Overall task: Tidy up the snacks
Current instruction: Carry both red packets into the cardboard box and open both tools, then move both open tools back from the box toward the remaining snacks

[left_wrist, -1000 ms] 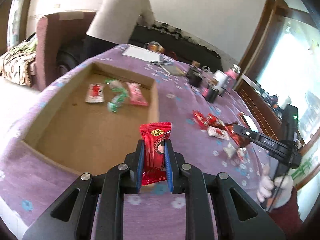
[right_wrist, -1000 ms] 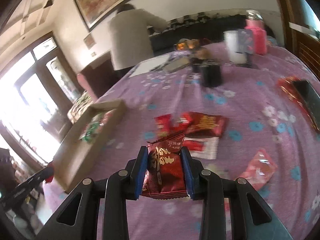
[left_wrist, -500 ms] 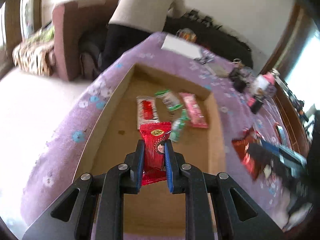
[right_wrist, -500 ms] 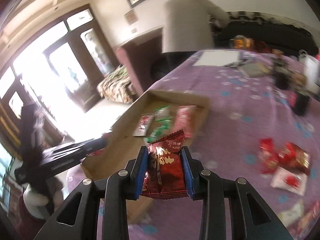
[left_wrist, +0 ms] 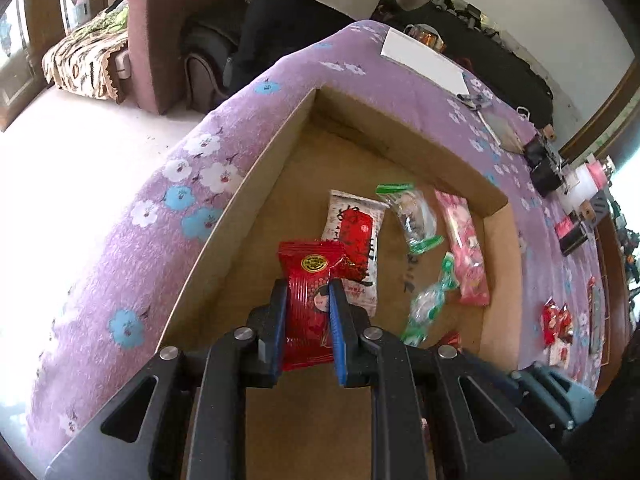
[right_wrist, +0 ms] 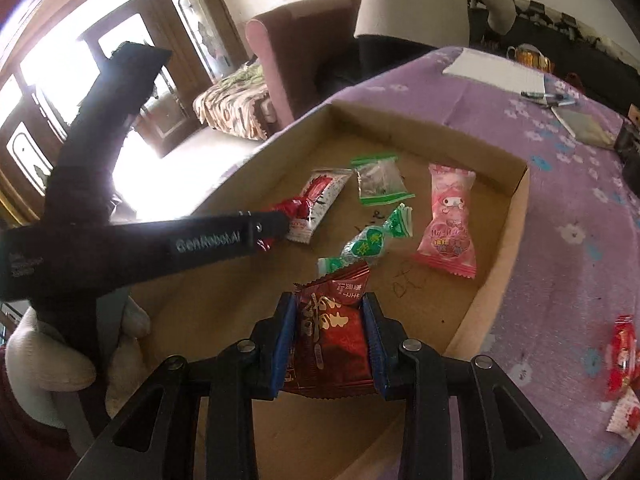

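Purple floral tablecloth [left_wrist: 168, 216]; brown cardboard box [left_wrist: 400, 148]; bright red packet [left_wrist: 308, 280].

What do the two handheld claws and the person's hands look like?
Both are black plastic frames with triangular cut-outs, silver screw heads and blue pads on the two fingers: left claw, right claw. Seen from the right wrist view, the left claw's long black side bears white "GenRobot.AI" lettering. The left hand wears a white glove with a dark red sleeve below it. No cables show.
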